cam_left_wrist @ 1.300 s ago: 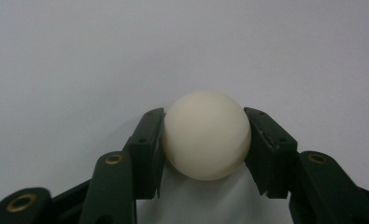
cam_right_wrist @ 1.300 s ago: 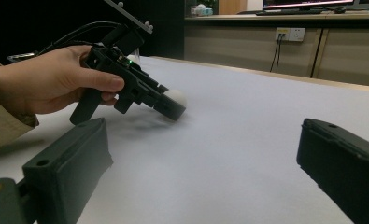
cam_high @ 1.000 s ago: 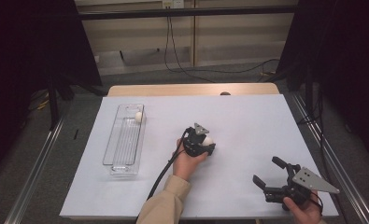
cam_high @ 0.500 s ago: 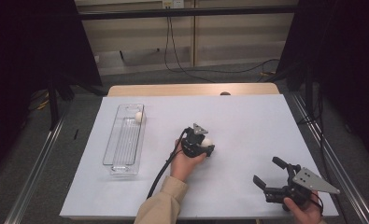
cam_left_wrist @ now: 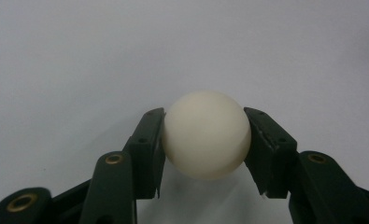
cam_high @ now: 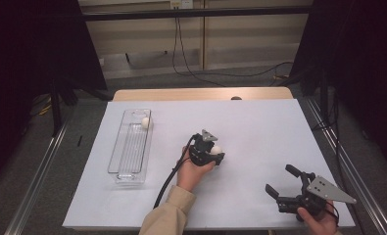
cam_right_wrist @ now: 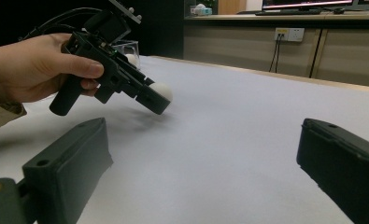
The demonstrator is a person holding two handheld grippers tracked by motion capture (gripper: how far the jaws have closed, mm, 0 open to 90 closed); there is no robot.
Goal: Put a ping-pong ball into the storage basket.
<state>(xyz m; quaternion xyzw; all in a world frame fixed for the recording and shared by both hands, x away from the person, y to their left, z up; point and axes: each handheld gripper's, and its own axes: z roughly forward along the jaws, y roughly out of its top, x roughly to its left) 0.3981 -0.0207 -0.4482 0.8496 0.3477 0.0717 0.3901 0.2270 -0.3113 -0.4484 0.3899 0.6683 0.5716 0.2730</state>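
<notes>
A white ball (cam_left_wrist: pixel 205 135) sits squeezed between the two black jaws of my left gripper (cam_left_wrist: pixel 204 154). In the high view the left gripper (cam_high: pixel 214 152) holds that ball (cam_high: pixel 217 149) near the middle of the white table, tilted downward, with the ball close above the surface. The right gripper view shows the same ball (cam_right_wrist: pixel 161 91) and the hand around the left gripper (cam_right_wrist: pixel 155 100). My right gripper (cam_high: pixel 279 179) rests at the front right, its jaws wide apart with nothing between them (cam_right_wrist: pixel 201 154).
A clear plastic tray (cam_high: pixel 113 156) lies lengthwise on the left of the table, with a second white ball (cam_high: pixel 145 122) at its far end. The left gripper's cable (cam_high: pixel 167 182) trails toward the front edge.
The left hand and its gripper have edged slightly to the left with the ball still held. The right gripper has stayed put.
</notes>
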